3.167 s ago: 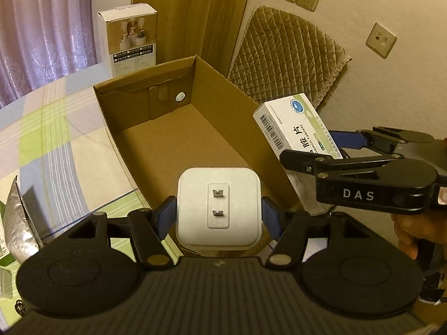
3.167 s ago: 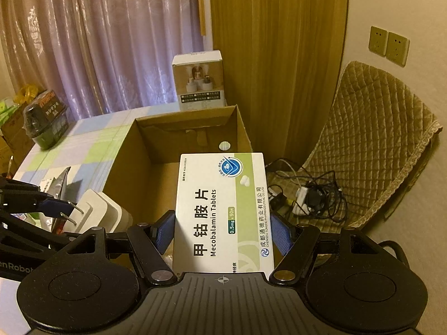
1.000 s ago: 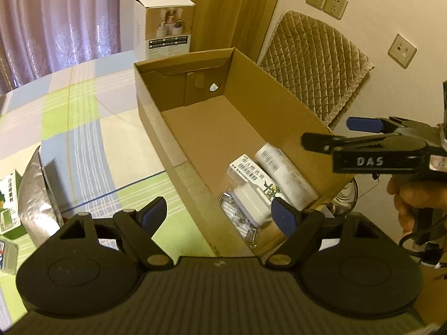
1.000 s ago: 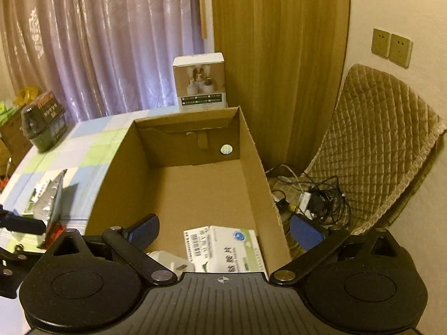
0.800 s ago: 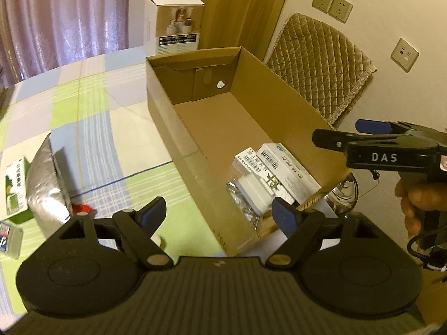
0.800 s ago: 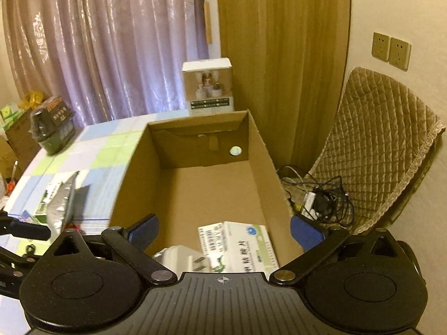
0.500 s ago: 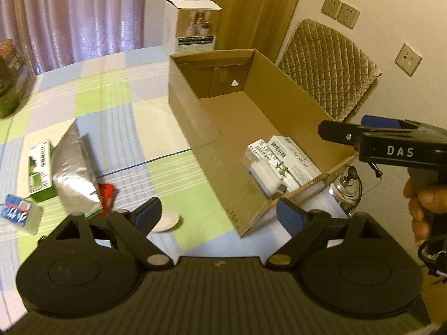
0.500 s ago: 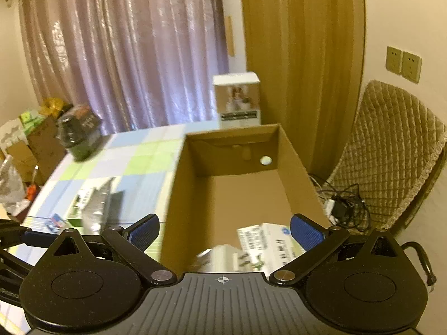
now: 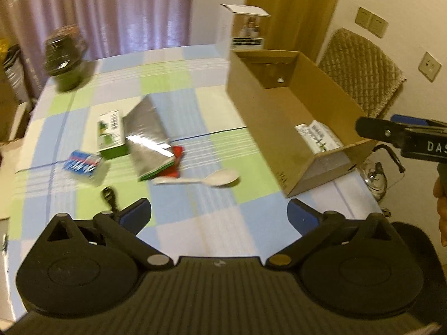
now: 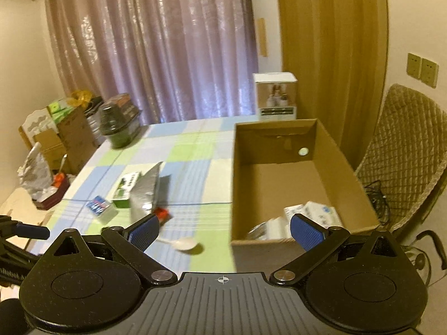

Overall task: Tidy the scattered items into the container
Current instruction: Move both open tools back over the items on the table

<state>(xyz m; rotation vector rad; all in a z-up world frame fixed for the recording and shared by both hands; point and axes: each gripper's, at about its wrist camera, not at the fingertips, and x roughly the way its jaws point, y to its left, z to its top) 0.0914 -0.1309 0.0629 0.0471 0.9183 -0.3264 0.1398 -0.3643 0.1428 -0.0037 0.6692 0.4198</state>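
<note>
My left tongs [image 9: 219, 213] are opening, nothing between the jaws; my right tongs [image 10: 225, 230] stand spread and empty. The cardboard box [image 9: 262, 117] sits at the bench [image 9: 181, 64] edge, medicine packets [image 9: 318, 136] inside its near end. Left of it lie a white spoon [image 9: 215, 179], silver pouch [image 9: 148, 136] and green carton [image 9: 110, 134].

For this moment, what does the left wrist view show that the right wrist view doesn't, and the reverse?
Left wrist only: a small black item on the cloth near the left claw, whose jaws are opening with nothing between them, and a glass pot beyond the table corner.

Right wrist only: cluttered cartons left of the table, cables under the chair, and the right claw, open and empty.

Both: the cardboard box holding the medicine box, and the white spoon, silver pouch and green box still on the cloth.
</note>
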